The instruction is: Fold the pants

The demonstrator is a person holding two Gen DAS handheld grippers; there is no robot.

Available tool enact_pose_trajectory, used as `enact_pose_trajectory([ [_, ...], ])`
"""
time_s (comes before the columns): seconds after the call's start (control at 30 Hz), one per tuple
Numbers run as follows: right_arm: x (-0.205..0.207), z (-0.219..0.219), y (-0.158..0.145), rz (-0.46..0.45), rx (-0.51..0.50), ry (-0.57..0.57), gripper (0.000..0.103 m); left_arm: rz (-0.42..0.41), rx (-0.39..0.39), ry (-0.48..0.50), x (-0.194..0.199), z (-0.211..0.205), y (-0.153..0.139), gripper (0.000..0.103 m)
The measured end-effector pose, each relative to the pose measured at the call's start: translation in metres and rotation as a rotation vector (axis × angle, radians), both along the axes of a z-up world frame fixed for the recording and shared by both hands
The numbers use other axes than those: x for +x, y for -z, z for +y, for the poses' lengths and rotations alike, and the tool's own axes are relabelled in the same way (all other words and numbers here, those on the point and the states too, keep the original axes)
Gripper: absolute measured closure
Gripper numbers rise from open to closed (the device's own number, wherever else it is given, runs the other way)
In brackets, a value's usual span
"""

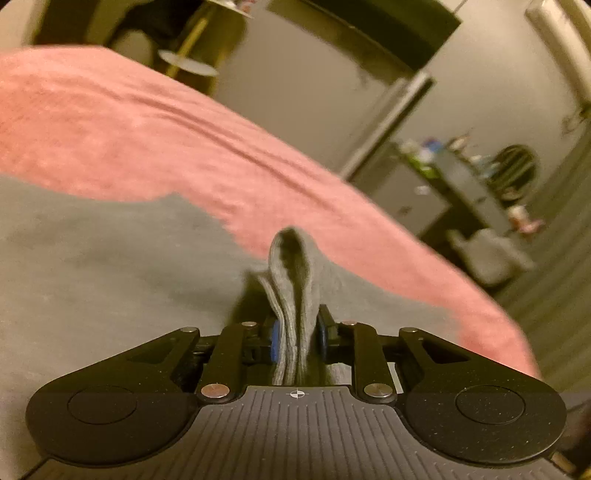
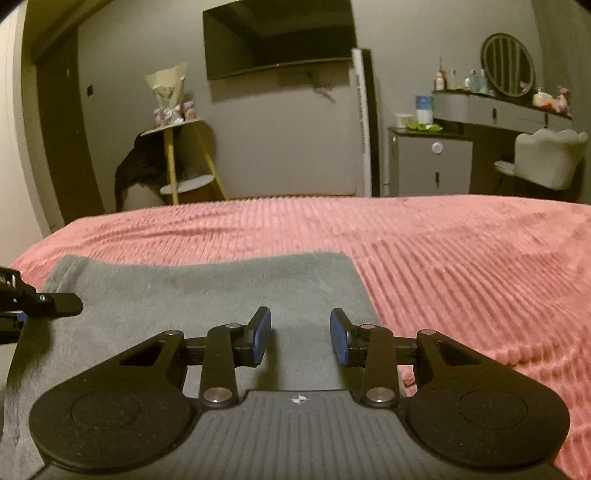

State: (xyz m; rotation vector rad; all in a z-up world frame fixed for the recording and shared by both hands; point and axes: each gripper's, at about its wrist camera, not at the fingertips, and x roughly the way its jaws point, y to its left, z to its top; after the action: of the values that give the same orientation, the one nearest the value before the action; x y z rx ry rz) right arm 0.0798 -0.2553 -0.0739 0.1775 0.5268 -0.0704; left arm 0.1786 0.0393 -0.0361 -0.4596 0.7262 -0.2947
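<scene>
Pink ribbed bedspread (image 2: 443,258) with one pair of grey pants (image 2: 192,291) on it, and two grippers over the cloth.

One pair of pants lies flat near the bedspread's near-left edge. The left gripper (image 1: 297,339) is clenched on a bunched fold of the pants (image 1: 92,266), several layers standing up between its blue pads (image 1: 275,343). The right gripper (image 2: 300,338) hovers over the near-right part of the pants, its fingers spread wide apart and holding nothing; whether it touches the cloth cannot be told. Beyond the bedspread: one wall-mounted TV (image 2: 279,35), one white chair (image 2: 546,158), one round mirror (image 2: 508,64).
</scene>
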Motion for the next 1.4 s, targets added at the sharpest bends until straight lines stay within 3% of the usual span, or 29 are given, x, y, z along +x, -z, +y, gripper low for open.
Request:
enact_pose_trajectory([
  [0.1, 0.011, -0.001, 0.010, 0.089, -0.007, 0.005, 0.068, 0.013, 0.025, -0.067, 0.004, 0.003, 0.015, 0.066],
  [0.17, 0.012, -0.001, 0.011, 0.093, -0.003, 0.003, 0.068, 0.027, 0.041, -0.072, 0.004, 0.003, 0.017, 0.054],
  [0.23, 0.009, -0.004, 0.010, 0.082, 0.012, 0.005, 0.068, 0.027, 0.042, -0.064, -0.003, 0.003, 0.014, 0.049],
  [0.3, 0.003, -0.006, 0.005, 0.094, 0.052, 0.016, 0.068, 0.057, 0.045, -0.055, -0.009, 0.003, 0.012, 0.035],
  [0.47, -0.026, -0.008, -0.007, 0.110, 0.130, 0.024, 0.068, 0.099, 0.073, -0.024, -0.038, -0.001, 0.010, 0.034],
  [0.67, -0.044, 0.000, -0.006, 0.203, 0.153, 0.019, 0.068, 0.109, 0.197, -0.003, -0.052, -0.018, 0.016, 0.042],
  [0.97, -0.040, -0.001, 0.002, 0.253, 0.167, 0.019, 0.063, 0.130, 0.182, 0.043, -0.066, -0.026, 0.020, 0.053],
  [1.17, -0.040, 0.007, 0.002, 0.253, 0.131, 0.009, 0.057, 0.103, 0.220, 0.059, -0.070, -0.034, 0.021, 0.074],
  [1.4, -0.048, 0.006, -0.004, 0.230, 0.137, 0.006, 0.054, 0.097, 0.183, 0.041, -0.070, -0.027, 0.018, 0.085],
])
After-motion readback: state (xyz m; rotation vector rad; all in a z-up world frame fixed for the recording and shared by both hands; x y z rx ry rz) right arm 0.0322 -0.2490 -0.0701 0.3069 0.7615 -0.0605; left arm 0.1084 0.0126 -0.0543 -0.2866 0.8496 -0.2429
